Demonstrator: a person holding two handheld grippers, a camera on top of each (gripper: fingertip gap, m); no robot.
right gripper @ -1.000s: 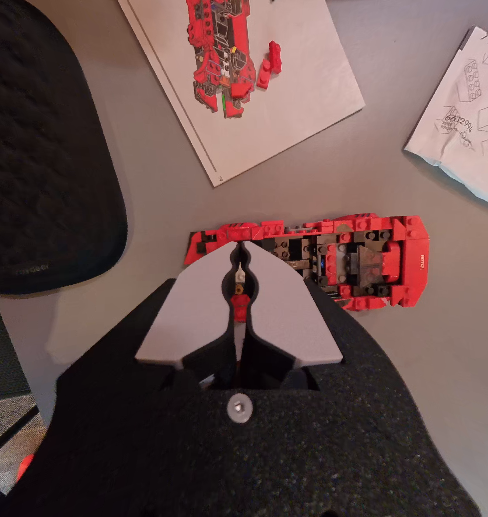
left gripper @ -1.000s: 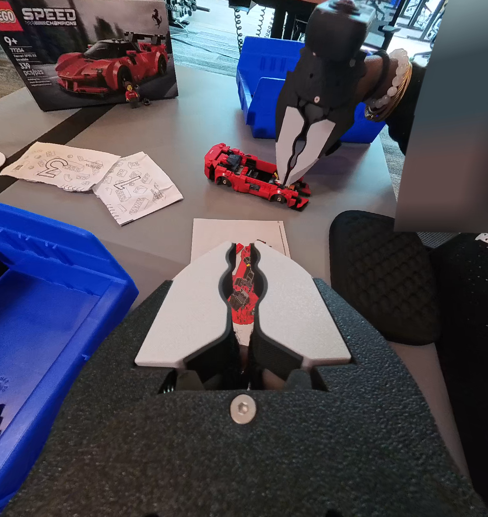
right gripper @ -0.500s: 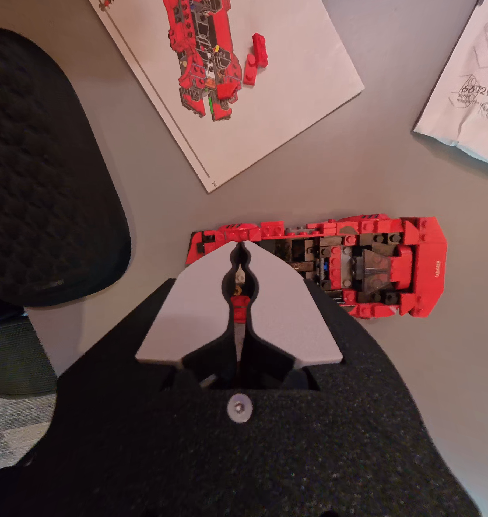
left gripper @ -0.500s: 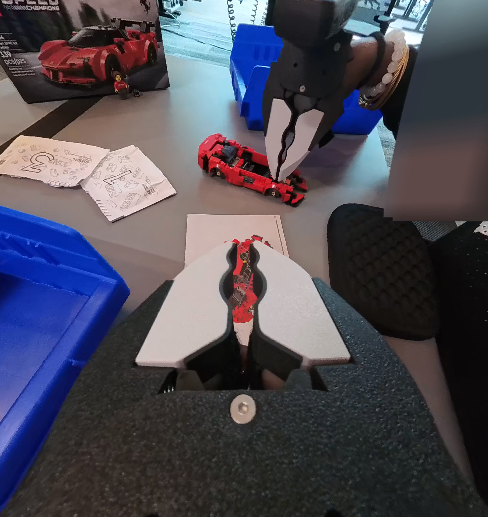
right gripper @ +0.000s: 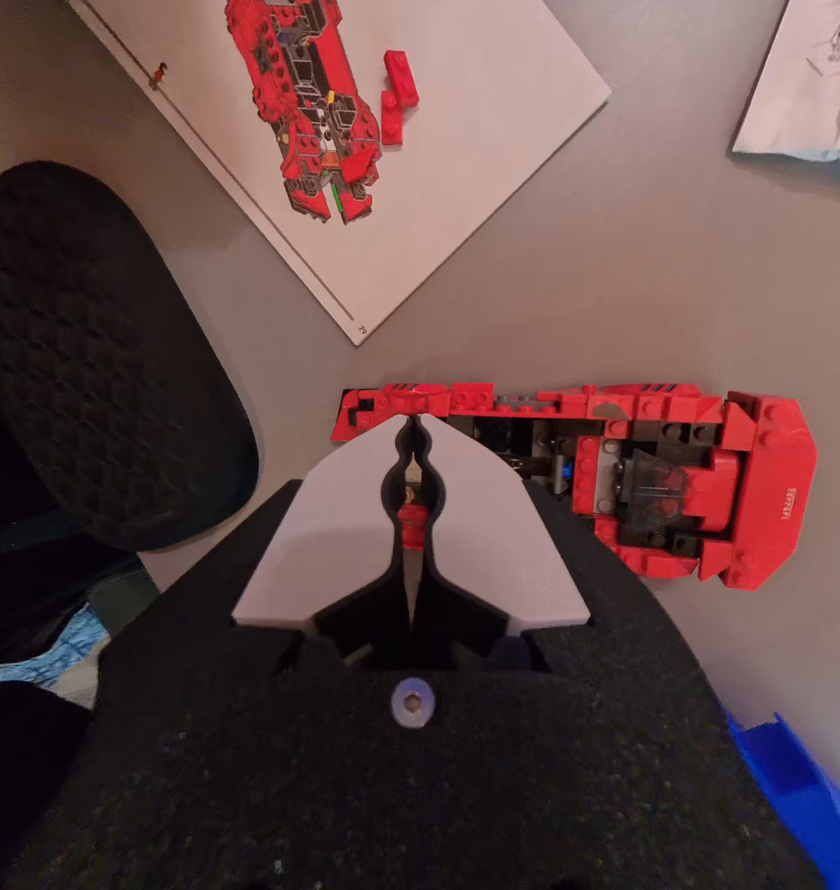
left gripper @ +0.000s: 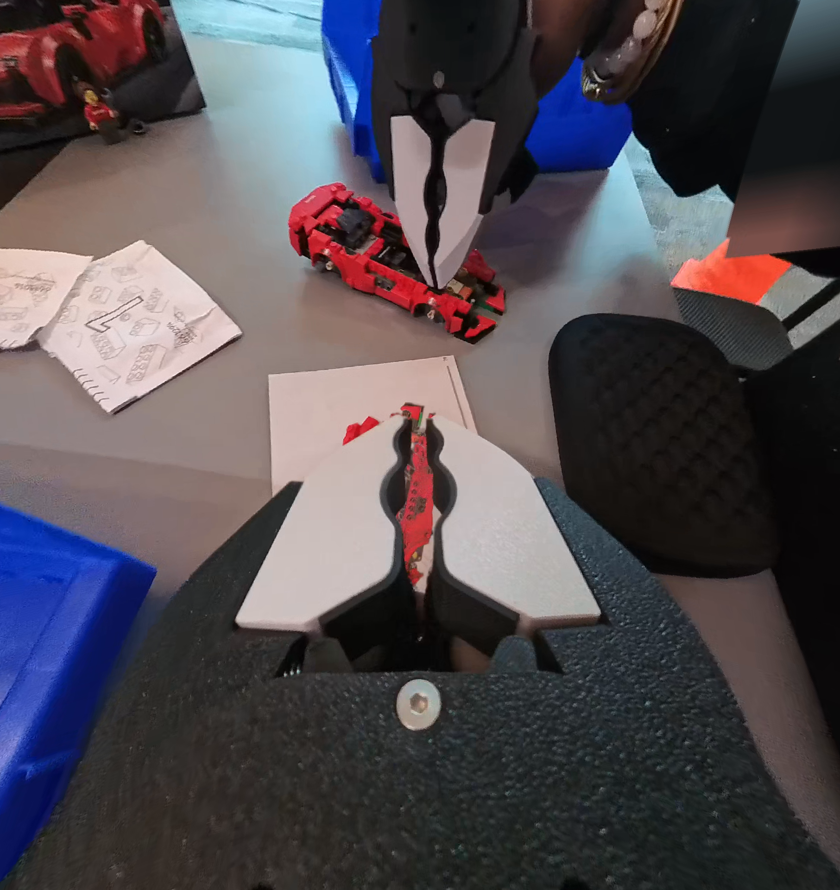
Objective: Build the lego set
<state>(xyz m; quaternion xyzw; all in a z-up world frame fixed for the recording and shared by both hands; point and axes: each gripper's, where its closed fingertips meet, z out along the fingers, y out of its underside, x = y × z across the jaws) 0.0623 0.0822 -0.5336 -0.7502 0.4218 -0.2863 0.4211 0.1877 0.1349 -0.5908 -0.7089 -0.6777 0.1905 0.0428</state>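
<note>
The part-built red Lego car (left gripper: 355, 250) lies on the grey table (left gripper: 215, 192); it also shows in the right wrist view (right gripper: 649, 481). My right gripper (right gripper: 414, 420) is shut, its tips down on the car's front end; it also shows in the left wrist view (left gripper: 433, 281). Whether it pinches a piece I cannot tell. My left gripper (left gripper: 419, 421) is shut and empty, above the white instruction sheet (left gripper: 350, 399). Two small loose red bricks (right gripper: 399, 96) lie on that sheet (right gripper: 480, 168) beside the printed car picture.
A blue bin (left gripper: 47, 650) is at my near left and another (left gripper: 576, 130) is behind the car. Two torn paper bags (left gripper: 134, 322) lie at the left. The set's box (left gripper: 71, 58) with a minifigure (left gripper: 97, 113) stands far left. A black chair pad (left gripper: 658, 433) borders the table's right edge.
My left gripper has moved forward over the instruction sheet, nearer the car. My right gripper has stayed shut on the car's front end and come closer to it.
</note>
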